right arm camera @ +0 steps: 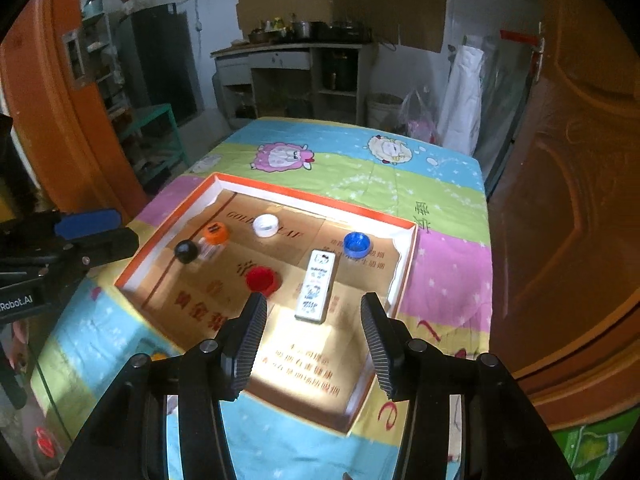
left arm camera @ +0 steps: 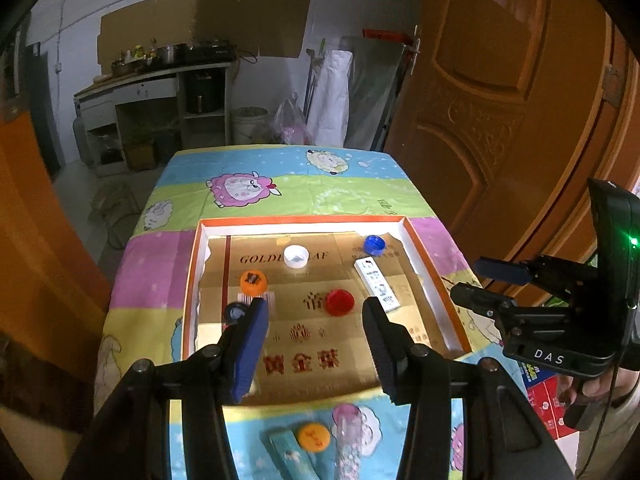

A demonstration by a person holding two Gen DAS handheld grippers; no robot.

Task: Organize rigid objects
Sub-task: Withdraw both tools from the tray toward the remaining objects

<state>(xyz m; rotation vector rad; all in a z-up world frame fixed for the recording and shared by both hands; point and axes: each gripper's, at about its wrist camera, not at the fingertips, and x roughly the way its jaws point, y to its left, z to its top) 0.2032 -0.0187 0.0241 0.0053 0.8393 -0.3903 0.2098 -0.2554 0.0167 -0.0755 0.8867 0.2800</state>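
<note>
While both tools hang over the orange-rimmed box tray [left arm camera: 430, 268], the left gripper [left arm camera: 316, 320] and right gripper [right arm camera: 314, 316] stand with jaws apart, nothing between them. Inside the tray lie a white cap [left arm camera: 296, 255], blue cap [left arm camera: 374, 244], red cap [left arm camera: 339, 302], orange cap [left arm camera: 253, 282], black cap [right arm camera: 185, 251] and a white patterned bar [right arm camera: 316, 287]. Another orange cap [left arm camera: 314, 436] rests on the cartoon tablecloth [left arm camera: 304, 188] outside the tray.
</note>
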